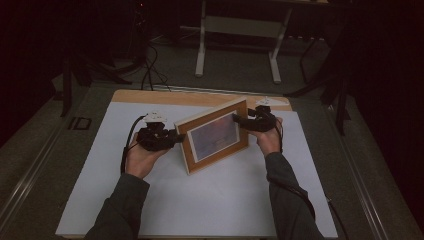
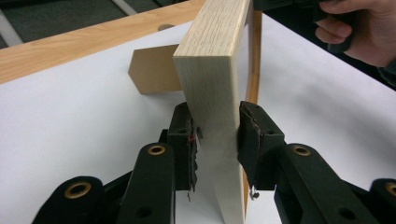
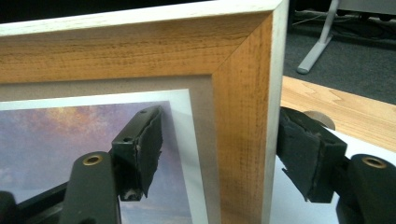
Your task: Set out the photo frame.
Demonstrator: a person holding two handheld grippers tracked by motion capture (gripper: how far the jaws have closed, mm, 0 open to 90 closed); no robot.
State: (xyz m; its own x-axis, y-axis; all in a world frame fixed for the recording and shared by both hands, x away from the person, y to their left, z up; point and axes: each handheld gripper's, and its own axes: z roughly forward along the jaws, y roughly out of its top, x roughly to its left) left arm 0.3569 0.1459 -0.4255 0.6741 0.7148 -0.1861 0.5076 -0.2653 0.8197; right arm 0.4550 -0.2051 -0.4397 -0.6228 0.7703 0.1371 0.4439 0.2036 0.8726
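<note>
A wooden picture frame (image 1: 212, 136) with a purple-sky print stands upright on the white sheet, tilted back a little. My left gripper (image 1: 176, 136) is shut on the frame's left edge. In the left gripper view both pads (image 2: 250, 140) press the pale side of the frame (image 2: 210, 70), and my left gripper (image 2: 217, 140) sits low on that edge. My right gripper (image 1: 239, 120) is at the frame's upper right corner. In the right gripper view my right gripper (image 3: 219, 154) straddles the frame (image 3: 243, 93), one jaw before the glass and one behind, standing wide apart.
A white sheet (image 1: 210, 200) covers the wooden table (image 1: 150, 96), whose bare strip runs along the far edge. The frame's brown back stand (image 2: 154, 70) rests on the sheet behind it. Beyond the table are floor cables (image 1: 150, 70) and white table legs (image 1: 201, 50).
</note>
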